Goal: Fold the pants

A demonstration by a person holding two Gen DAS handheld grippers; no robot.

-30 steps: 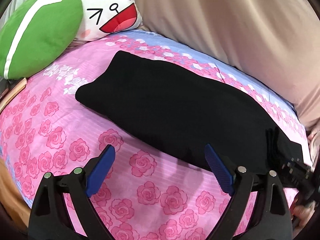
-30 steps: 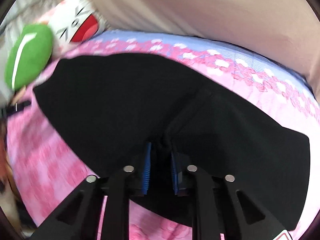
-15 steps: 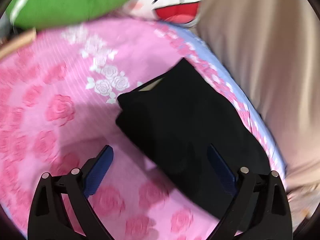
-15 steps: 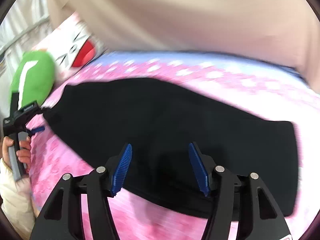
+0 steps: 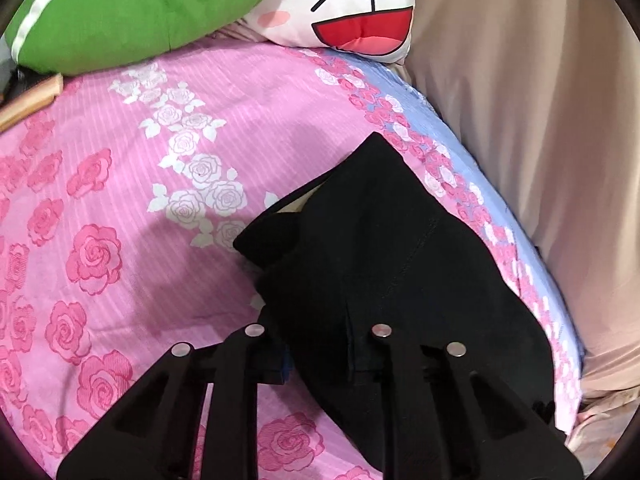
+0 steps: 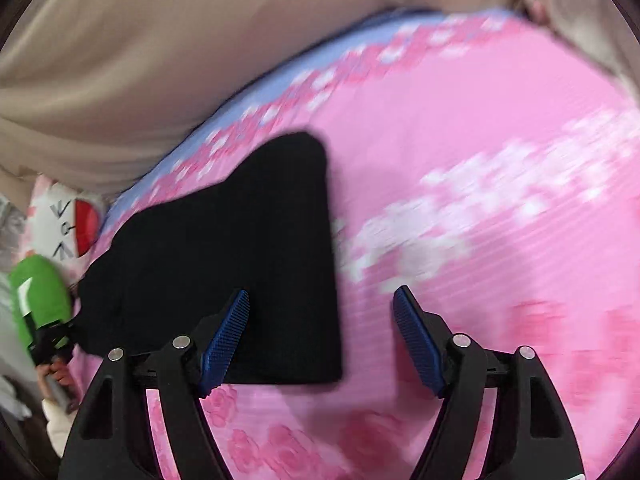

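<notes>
- Black pants (image 5: 384, 264) lie folded into a long dark strip on the pink rose-print bedsheet (image 5: 120, 184), near the sheet's blue flowered border (image 5: 436, 120) and the beige cover (image 5: 528, 112) bunched along that side.
- In the left wrist view, the waist end of the pants is rumpled, and a pale inner lining shows at a gap in its top edge.
- The left gripper (image 5: 320, 356) has just been closing, and its jaws now stand pressed in on the near edge of the pants, with black cloth bunched between them; only a sliver of one blue pad shows.
- In the right wrist view, which is blurred, the far end of the pants (image 6: 240, 264) ends in a straight edge with bare sheet beyond it.
- The right gripper (image 6: 320, 340) has its jaws spread, having just narrowed a little; its left blue pad overlaps the cloth near the straight edge and its right pad is over the bare sheet, pinching nothing.
- At the left rim of that view, a hand (image 6: 56, 376) in a pale sleeve holds the other tool at the pants' opposite end.
- A green pillow (image 5: 132, 8) and a white cartoon-face cushion (image 5: 352, 4) lie at the head of the bed, touching each other.
- A light wooden edge (image 5: 28, 100) shows at the left, beside the green pillow.
</notes>
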